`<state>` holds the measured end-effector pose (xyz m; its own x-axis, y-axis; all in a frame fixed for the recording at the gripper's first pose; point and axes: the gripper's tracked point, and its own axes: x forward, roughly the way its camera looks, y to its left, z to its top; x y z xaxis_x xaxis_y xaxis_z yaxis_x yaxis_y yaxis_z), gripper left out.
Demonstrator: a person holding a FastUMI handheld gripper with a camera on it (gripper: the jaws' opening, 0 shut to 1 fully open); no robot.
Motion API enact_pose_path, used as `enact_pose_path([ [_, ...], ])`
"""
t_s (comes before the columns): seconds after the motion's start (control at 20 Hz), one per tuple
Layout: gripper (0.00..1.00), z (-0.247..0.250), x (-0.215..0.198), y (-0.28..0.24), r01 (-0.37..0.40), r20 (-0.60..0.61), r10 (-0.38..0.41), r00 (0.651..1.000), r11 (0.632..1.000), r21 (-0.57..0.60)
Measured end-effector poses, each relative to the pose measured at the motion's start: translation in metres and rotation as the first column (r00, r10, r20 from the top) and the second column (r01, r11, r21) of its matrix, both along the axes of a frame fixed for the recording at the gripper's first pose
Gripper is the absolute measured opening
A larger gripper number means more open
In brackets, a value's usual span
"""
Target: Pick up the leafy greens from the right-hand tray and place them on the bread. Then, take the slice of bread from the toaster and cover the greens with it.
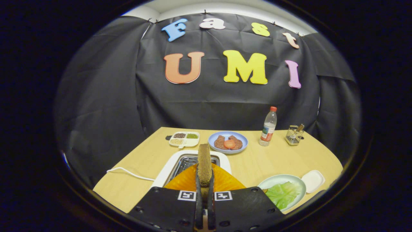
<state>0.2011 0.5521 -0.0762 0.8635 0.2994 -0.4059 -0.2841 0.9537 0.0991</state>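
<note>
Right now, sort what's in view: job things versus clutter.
Job: bread slice clamped upright between the gripper fingers, toaster just ahead, leafy green on the green plate.
Clutter: compartment dish, blue plate, bottle, wire holder.

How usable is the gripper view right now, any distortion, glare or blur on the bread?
Gripper view: strong fisheye bend curves the pale wooden table; lighting even, no glare; brown bread slice, clamped upright in the gripper, reads sharp; the white toaster is partly hidden behind it.
</note>
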Motion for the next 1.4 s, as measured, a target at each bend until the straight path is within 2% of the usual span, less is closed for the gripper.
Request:
enact_pose_path([
  [0.35, 0.06, 0.072, -0.023, -0.012, -0.054, 0.11, 0.04, 0.993, 0.991, 0.126],
  [0.55, 0.06, 0.101, -0.033, -0.037, -0.062, 0.158, 0.035, 0.987, 0.983, 0.171],
  [0.7, 0.06, 0.115, -0.032, -0.069, -0.037, 0.198, 0.001, 0.98, 0.983, 0.177],
  [1.05, 0.06, 0.081, -0.019, -0.149, 0.066, 0.198, -0.092, 0.976, 0.989, 0.133],
  [1.35, 0.06, 0.026, -0.017, -0.181, 0.087, 0.167, -0.103, 0.981, 0.991, 0.102],
  [1.4, 0.06, 0.018, -0.019, -0.18, 0.071, 0.173, -0.087, 0.981, 0.993, 0.1],
])
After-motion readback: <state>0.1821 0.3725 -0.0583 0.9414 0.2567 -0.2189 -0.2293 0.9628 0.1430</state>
